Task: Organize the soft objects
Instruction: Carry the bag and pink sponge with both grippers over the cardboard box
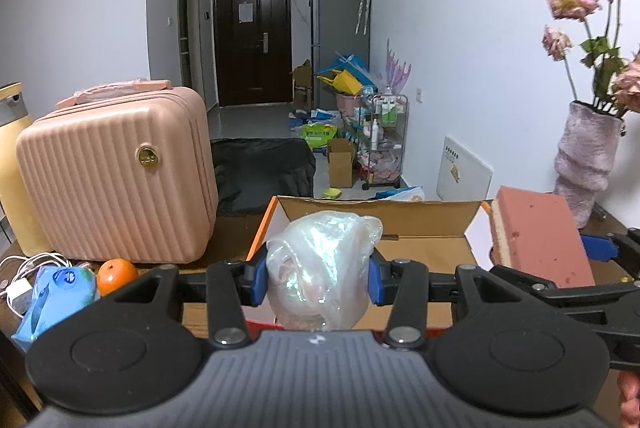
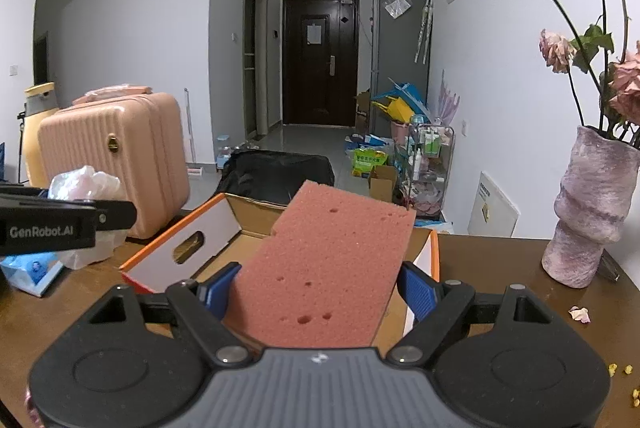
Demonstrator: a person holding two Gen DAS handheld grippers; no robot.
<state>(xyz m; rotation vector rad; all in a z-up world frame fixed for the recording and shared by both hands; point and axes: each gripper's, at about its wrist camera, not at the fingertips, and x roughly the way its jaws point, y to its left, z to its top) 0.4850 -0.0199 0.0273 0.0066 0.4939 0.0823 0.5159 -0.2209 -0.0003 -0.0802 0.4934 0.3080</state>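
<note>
Left wrist view shows the left tool (image 1: 316, 282) clamped on a crumpled plastic bag (image 1: 322, 264) and the right tool (image 2: 320, 292) clamped on a pink sponge (image 2: 332, 264), both above the open, seemingly empty cardboard box (image 1: 424, 224) mid-worktop, neither yet dropped in.

The crumpled plastic bag (image 1: 322, 268) is thin, translucent film with a glossy sheen. The pink sponge (image 2: 328, 268) is matt, porous foam (scattered open pits). The box (image 2: 208, 232) is raw brown cardboard inside, smooth white outside. The suitcase (image 1: 116, 176) is ribbed hard plastic, satin. The vase (image 2: 592, 208) looks rough and matt. The tabletop (image 2: 492, 268) is dark wood, slightly glossy.
</note>
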